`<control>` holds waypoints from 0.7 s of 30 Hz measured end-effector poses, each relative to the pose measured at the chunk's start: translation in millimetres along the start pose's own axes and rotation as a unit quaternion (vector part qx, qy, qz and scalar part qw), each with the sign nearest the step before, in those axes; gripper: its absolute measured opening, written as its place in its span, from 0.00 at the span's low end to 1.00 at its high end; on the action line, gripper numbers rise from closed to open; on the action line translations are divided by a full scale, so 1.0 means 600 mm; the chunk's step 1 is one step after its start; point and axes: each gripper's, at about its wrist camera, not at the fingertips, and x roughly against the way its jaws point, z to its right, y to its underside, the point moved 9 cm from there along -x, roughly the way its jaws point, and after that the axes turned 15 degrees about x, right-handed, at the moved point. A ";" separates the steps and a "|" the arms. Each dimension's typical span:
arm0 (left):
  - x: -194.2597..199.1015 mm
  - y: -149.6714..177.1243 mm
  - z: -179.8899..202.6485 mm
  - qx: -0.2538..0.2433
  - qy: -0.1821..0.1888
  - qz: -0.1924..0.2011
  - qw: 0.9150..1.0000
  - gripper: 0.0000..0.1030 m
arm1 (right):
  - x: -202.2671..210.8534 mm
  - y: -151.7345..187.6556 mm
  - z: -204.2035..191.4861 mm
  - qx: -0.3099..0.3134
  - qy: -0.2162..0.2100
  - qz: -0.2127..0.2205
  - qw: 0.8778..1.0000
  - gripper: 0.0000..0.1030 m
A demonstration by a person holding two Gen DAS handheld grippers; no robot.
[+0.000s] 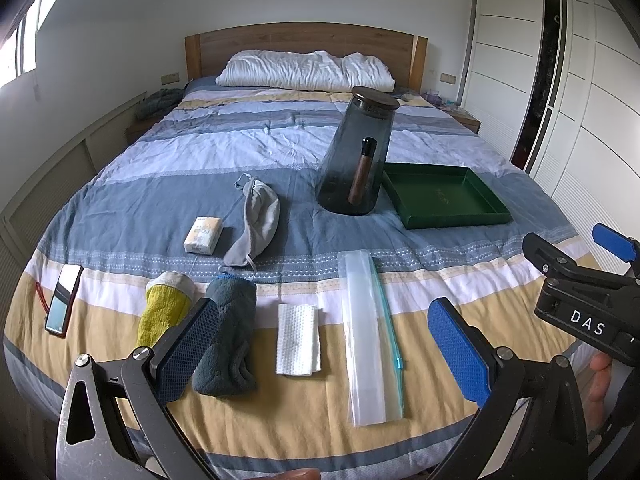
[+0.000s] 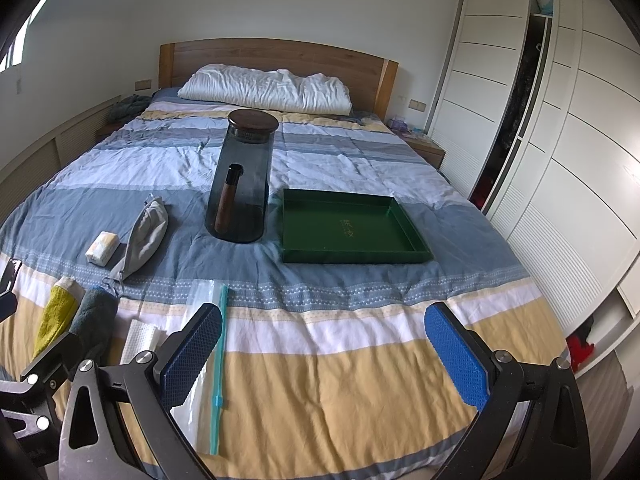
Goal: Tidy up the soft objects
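Bed (image 1: 168, 208), striped cover, items left to right. Phone (image 1: 63, 300), at the left edge, screen up. Yellow rolled cloth (image 1: 162, 312), just beside a dark grey rolled towel (image 1: 229, 340); the two lie side by side near the foot. Behind them, a small wrapped tissue pack (image 1: 203, 235) and a grey drawstring pouch (image 1: 256, 216), close together. White folded paper towel (image 1: 298, 338), flat, right of the grey towel. Clear zip bag (image 1: 370, 336), folded long, teal seal along its right edge. Smoked glass jar (image 1: 354, 156), lidded, upright, a dark tube inside. Green tray (image 2: 356, 226), just right of the jar. Left tongs (image 1: 324, 354): apart, clamped on nothing, above the paper towel. Right tongs (image 2: 324, 354): apart, over bare cover right of the zip bag.
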 end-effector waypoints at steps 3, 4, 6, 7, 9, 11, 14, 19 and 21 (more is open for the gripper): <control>0.000 0.000 0.000 -0.001 0.000 0.000 1.000 0.99 | 0.000 0.000 0.000 0.002 0.001 0.001 1.000 1.00; 0.000 0.000 0.000 0.000 0.000 0.000 1.000 0.99 | 0.000 0.000 0.000 0.001 0.000 0.001 1.000 1.00; 0.000 0.000 -0.001 0.000 0.000 -0.001 1.000 0.99 | 0.000 0.000 0.000 0.001 0.001 0.000 1.000 1.00; 0.000 0.000 -0.001 0.000 0.000 0.000 1.000 0.99 | 0.000 0.000 0.000 0.001 0.001 0.000 1.000 1.00; 0.000 0.000 -0.003 0.001 -0.001 0.000 1.000 0.99 | 0.000 0.000 0.000 0.001 0.001 0.000 1.000 1.00; 0.000 -0.001 -0.005 0.003 0.000 -0.001 1.000 0.99 | 0.000 -0.001 -0.001 0.001 0.001 0.000 1.000 1.00; 0.000 -0.002 -0.009 0.004 0.000 -0.001 1.000 0.99 | 0.000 -0.001 -0.001 0.001 0.001 0.000 1.000 1.00; 0.000 -0.002 -0.010 0.004 0.000 -0.001 1.000 0.99 | 0.001 0.001 -0.006 0.003 0.001 -0.001 1.000 1.00; 0.000 -0.002 -0.012 0.006 0.002 -0.002 1.000 0.99 | 0.001 0.001 -0.007 0.004 0.001 -0.001 1.000 1.00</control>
